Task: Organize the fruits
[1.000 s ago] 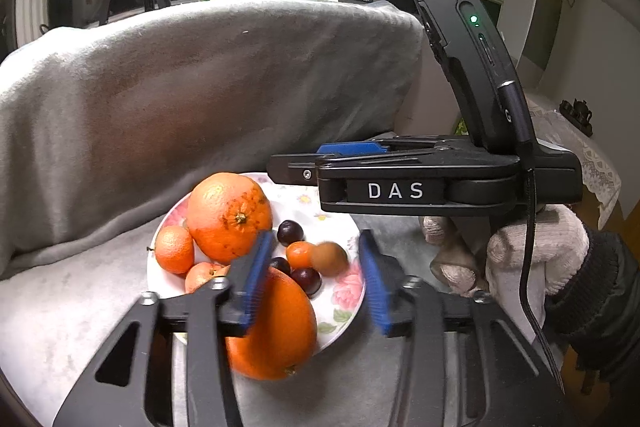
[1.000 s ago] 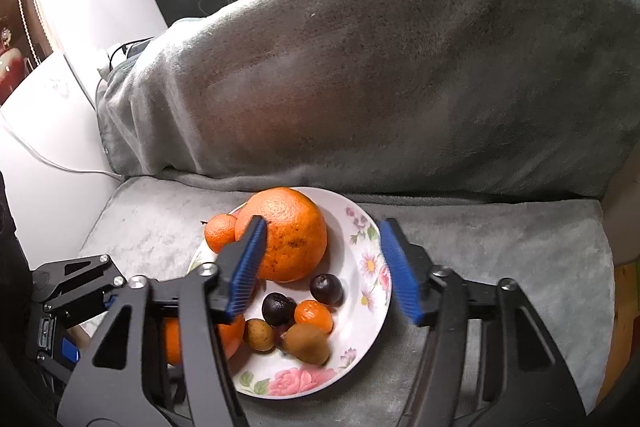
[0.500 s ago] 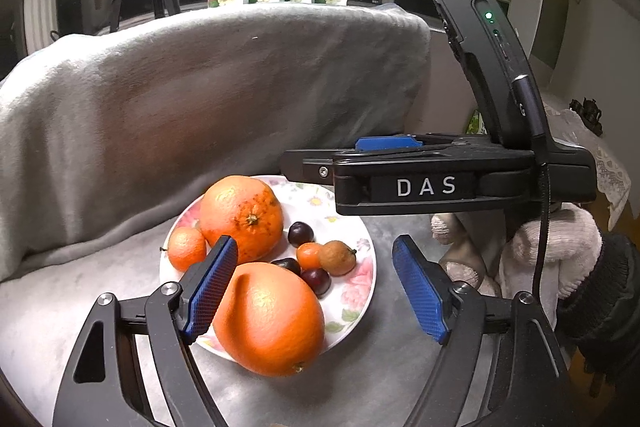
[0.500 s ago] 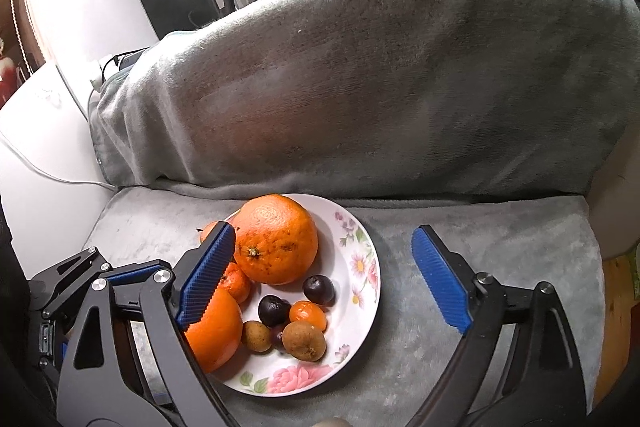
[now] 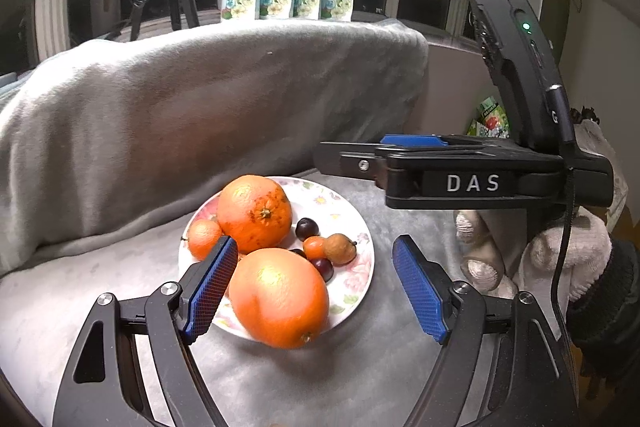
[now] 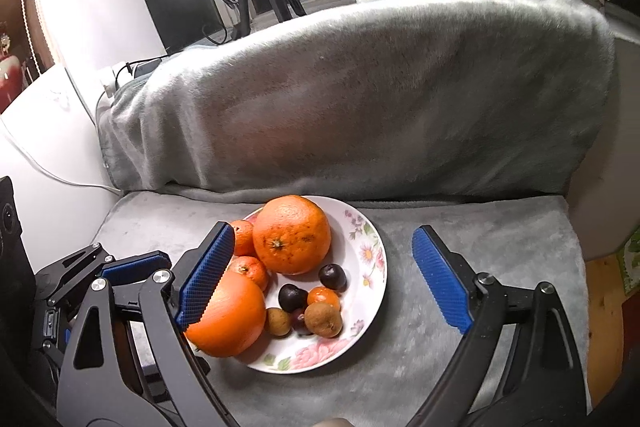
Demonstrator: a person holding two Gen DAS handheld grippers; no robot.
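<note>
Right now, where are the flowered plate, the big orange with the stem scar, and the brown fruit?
flowered plate (image 6: pixel 368 255), right wrist view, bare right rim.
big orange (image 6: pixel 292 233), right wrist view, middle of its peel.
brown fruit (image 6: pixel 323 319), right wrist view, centre of its skin.

The plate (image 6: pixel 370 291) sits on the sofa seat (image 6: pixel 500 247), with the fruits (image 6: pixel 291 234) on it, before the blanket-covered backrest (image 6: pixel 360 99).

Right of the plate (image 6: pixel 374 279) I see bare grey cushion (image 6: pixel 500 239), room for my right tool (image 6: pixel 318 281). The blanket-draped backrest (image 6: pixel 360 107) walls off the far side. My left tool (image 6: pixel 132 267) crowds the plate's left, against the near orange (image 6: pixel 228 315).
</note>
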